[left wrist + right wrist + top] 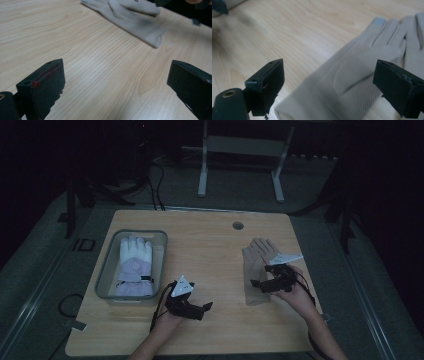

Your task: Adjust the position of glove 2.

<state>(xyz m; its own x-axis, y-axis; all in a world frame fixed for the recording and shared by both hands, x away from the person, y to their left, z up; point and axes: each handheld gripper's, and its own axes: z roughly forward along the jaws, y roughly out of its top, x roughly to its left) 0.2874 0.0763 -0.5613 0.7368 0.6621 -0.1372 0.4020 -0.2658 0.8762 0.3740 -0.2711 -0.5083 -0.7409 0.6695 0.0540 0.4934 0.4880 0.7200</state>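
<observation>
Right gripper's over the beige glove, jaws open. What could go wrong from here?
1. The beige glove lies flat and thin on the table; the right gripper may close on one layer, or scrape wood and miss it.
2. The tray already holds the white glove, so a second glove may drape over the rim.
3. The left gripper hangs open beside the tray and could knock it.

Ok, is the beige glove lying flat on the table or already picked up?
Lying flat: the beige glove rests spread on the table, the open right gripper above it.

White glove point(135, 265) lies in grey bin point(106, 270).
</observation>
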